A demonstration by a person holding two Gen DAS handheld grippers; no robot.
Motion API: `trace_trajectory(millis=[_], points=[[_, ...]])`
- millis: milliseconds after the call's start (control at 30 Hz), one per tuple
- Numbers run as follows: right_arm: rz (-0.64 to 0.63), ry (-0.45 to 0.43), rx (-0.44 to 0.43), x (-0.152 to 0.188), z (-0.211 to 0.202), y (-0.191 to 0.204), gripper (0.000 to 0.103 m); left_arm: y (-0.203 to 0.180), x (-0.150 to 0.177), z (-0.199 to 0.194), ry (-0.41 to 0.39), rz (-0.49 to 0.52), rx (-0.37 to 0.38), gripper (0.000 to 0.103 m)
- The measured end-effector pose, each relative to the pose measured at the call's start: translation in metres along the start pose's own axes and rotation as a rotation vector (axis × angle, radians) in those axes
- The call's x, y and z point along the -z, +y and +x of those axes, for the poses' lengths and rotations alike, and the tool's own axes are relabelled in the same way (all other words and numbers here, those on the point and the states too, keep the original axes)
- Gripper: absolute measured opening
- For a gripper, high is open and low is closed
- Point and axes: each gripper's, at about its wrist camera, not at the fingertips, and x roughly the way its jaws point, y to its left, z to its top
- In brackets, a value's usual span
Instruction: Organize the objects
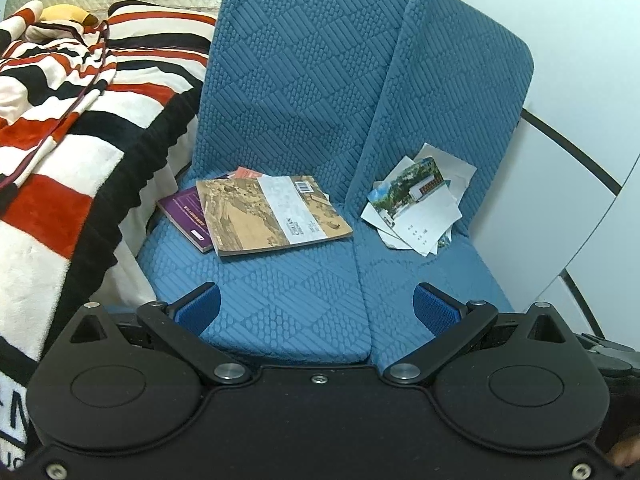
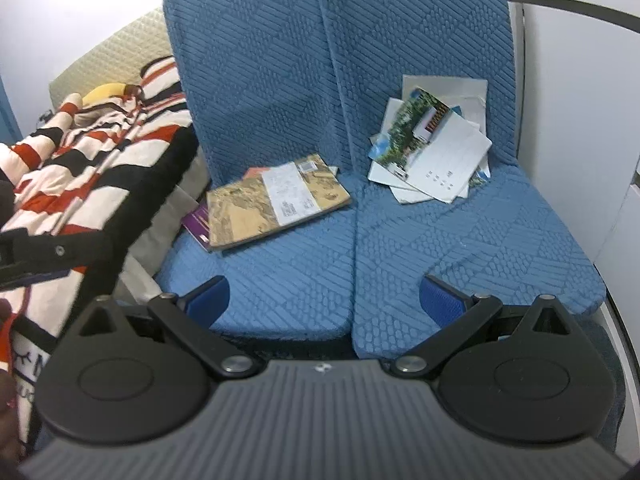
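Left gripper wide open, nothing between its ribbed blue pads; black hinged links and round housings fill the lower frame; it hovers low over the front edge of the blue seat cushions, pointing at the backrests. Right gripper likewise spread and empty, blue pads over the seam between the two cushions, body grey and ribbed at bottom centre.

Cushions: quilted blue fabric, woven diamond and stripe relief, two seats side by side with tall rounded backs. On the left seat, centre frame, a flat tan paperback with a white panel and barcode lies atop a purple book; a reddish cover edge peeks out behind, probably a third book. On the right seat, against the backrest, a loose fan of white papers and photo cards, the top one showing trees and a building.

Left of frame: plush striped blanket, red, black and cream, on a bed; yellow soft toy upper left; white panels at right.
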Motion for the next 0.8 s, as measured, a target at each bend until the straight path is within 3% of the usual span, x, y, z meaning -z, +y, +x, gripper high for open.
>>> trace_trajectory(millis=[667, 800], points=[[-0.002, -0.009, 0.040, 0.006, 0.010, -0.006, 0.103, 0.002, -0.007, 0.016, -0.029, -0.026, -0.037, 0.103], [-0.001, -0.024, 0.047, 0.006, 0.020, -0.007, 0.103, 0.002, -0.012, 0.027, -0.051, -0.043, -0.006, 0.103]])
